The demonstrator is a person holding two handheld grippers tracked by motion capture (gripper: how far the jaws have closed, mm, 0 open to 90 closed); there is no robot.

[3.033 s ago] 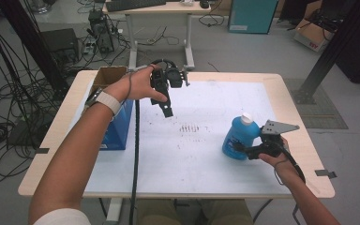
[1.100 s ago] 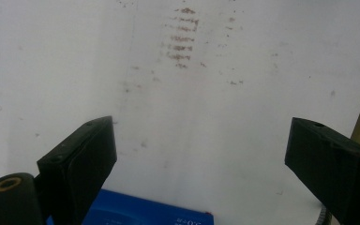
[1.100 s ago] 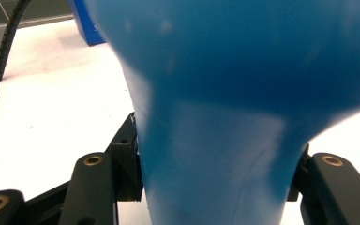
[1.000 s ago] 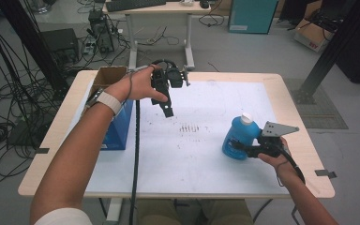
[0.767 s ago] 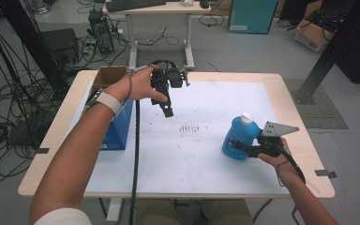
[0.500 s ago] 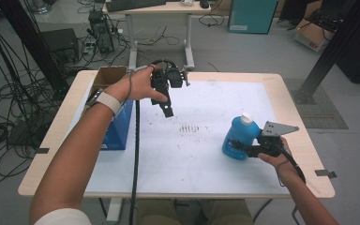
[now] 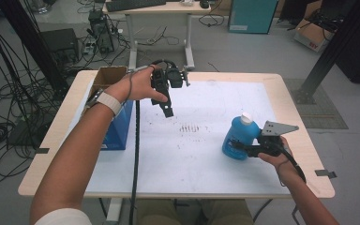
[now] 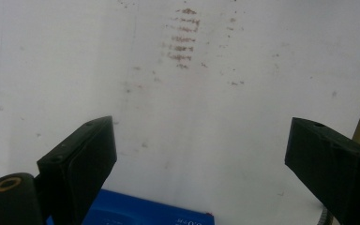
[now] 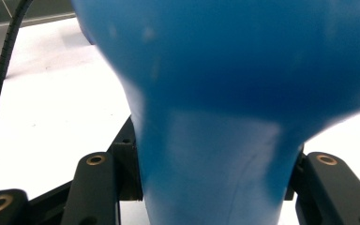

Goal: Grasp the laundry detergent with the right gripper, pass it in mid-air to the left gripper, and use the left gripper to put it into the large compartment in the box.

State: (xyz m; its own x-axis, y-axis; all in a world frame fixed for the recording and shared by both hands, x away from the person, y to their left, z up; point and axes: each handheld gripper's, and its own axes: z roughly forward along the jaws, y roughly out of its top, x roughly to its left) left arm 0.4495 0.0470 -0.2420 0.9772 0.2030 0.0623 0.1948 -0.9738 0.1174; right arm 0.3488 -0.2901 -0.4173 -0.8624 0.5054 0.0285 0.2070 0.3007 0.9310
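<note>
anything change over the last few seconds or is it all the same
Hardly anything: the right tool has just finished closing on the blue bottle, which stands where it was. The left tool hangs open above the table, unmoved, and the blue box has not shifted.

On the table (image 7: 290, 93), the bottle (image 7: 237, 137) stands at four o'clock, the box (image 7: 117, 126) at nine. The smudges (image 7: 190, 127) lie between them, near the centre.
</note>
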